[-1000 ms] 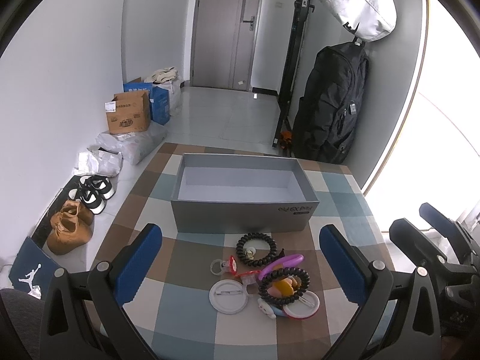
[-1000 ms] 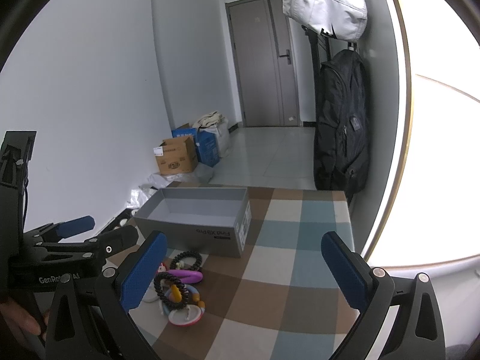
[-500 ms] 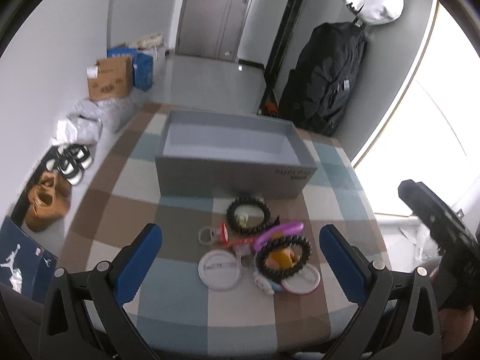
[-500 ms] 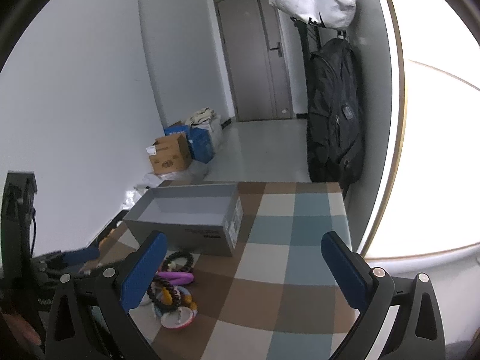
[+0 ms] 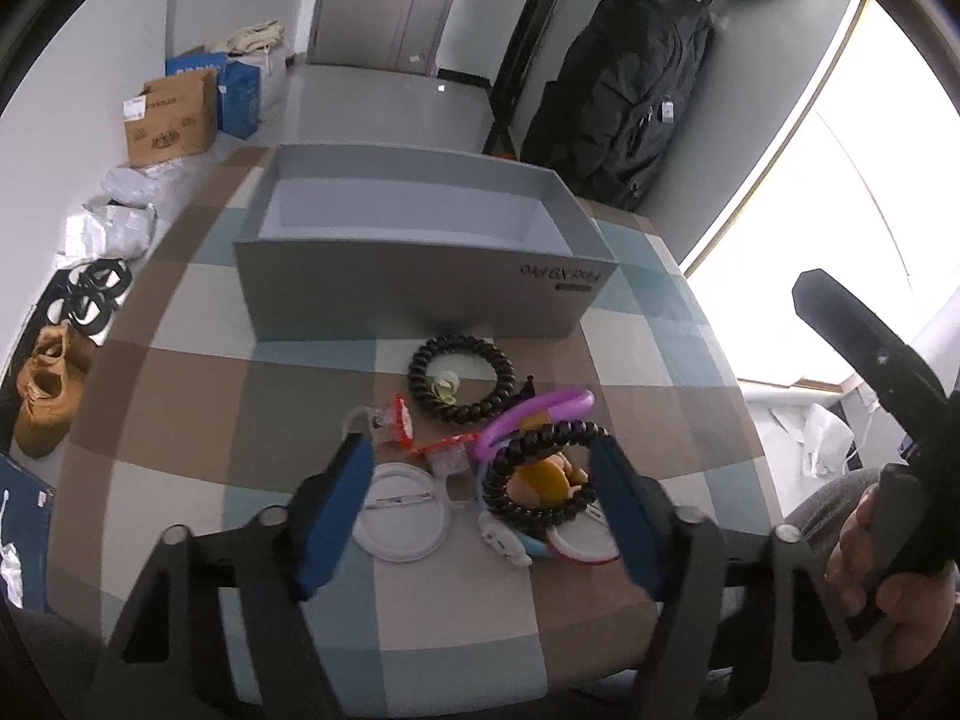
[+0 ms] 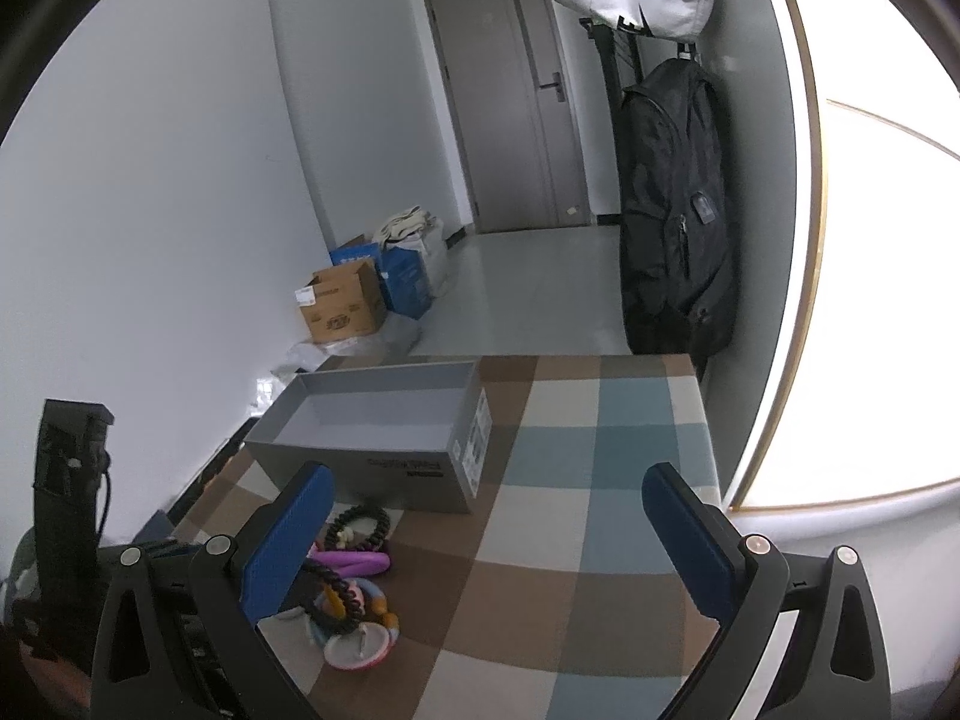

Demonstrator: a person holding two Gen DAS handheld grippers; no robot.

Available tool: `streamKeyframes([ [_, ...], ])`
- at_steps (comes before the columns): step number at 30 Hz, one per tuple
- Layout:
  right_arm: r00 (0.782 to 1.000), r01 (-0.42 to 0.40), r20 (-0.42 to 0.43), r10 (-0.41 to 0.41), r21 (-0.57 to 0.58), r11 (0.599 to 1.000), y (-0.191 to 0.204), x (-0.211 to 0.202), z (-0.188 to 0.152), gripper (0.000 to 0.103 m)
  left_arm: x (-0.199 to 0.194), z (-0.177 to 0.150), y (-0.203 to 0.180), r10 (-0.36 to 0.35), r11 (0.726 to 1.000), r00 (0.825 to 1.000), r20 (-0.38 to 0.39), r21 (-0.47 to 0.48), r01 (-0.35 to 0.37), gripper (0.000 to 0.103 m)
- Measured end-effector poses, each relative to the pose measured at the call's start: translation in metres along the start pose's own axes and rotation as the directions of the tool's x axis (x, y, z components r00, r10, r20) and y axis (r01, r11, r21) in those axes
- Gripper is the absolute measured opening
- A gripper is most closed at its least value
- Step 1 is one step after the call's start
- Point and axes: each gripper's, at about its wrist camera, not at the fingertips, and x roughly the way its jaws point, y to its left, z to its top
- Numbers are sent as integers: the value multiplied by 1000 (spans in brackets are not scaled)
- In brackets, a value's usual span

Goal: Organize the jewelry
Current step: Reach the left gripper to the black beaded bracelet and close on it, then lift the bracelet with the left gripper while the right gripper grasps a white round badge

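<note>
Left tool [image 5: 480, 474]: jaws are closing over the jewelry pile, nothing pinched yet; a white round badge [image 5: 401, 519] and a black beaded bracelet [image 5: 543, 474] are seen between the blue pads.
Right tool [image 6: 480, 546]: held wide open above the checkered worktop [image 6: 600, 480], nothing gripped.
Jewelry pile: found near the worktop's front edge, just in front of the grey box [image 5: 414, 258]. A second black bracelet [image 5: 461, 378] and a purple bangle [image 5: 534, 408] are spotted there too.
Grey box: nothing is seen inside it.
</note>
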Motion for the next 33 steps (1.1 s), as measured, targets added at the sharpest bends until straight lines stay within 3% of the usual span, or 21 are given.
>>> streamKeyframes([
  [6,1000,0,4,0,12,1000,-1,1,1,103,0,-1,-1,-32,999,999,-14,14,32,24],
  [12,1000,-1,5,0,21,1000,-3,0,1,103,-1,-1,-1,-24,999,1000,-16,25,25,8],
  [24,1000,10,-20,-10,16,1000,-5,1,-2,103,-9,2,-3,-36,999,999,12,38,36,5],
  [29,996,-1,-88,2,16,1000,-4,10,-7,103,-18,6,1,-64,998,997,50,20,63,5],
  [33,984,-59,-167,67,54,997,-5,18,-16,103,-28,11,7,-102,995,990,96,-14,103,5],
])
